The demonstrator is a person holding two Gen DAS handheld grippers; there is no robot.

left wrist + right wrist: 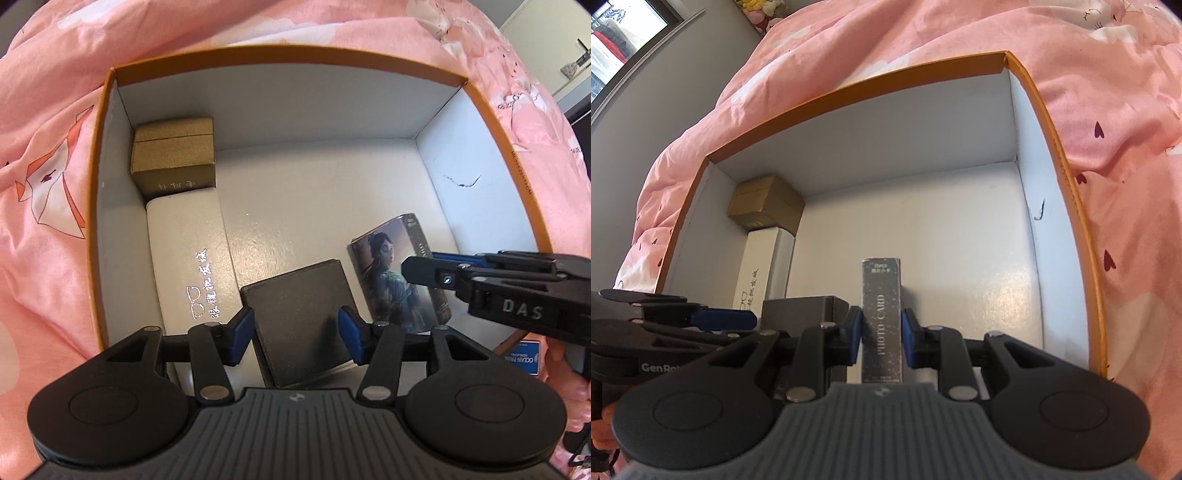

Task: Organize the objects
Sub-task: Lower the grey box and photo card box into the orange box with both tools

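both grippers are reaching into the orange-rimmed storage box (107,155) sitting on the pink quilt (55,110), and the things inside are being lined up along its walls, probably to pack them tight. the gold gift box (173,158) is sitting in the far left corner, with the white glasses case (192,258) lying lengthwise just in front of it, touching it and running along the left wall.

the left gripper (297,326) is straddling the dark grey box (299,314), which is lying next to the glasses case; its blue pads (242,332) are sitting at the box's two sides, but i cannot tell whether they are pressing or just bracketing it.

the right gripper (881,339) is clamping the photo card box (881,317) by its narrow spine, pads on either side, holding it upright on its end beside the grey box, likely so it slots in as the next piece of the row. the right half of the floor is lying bare.
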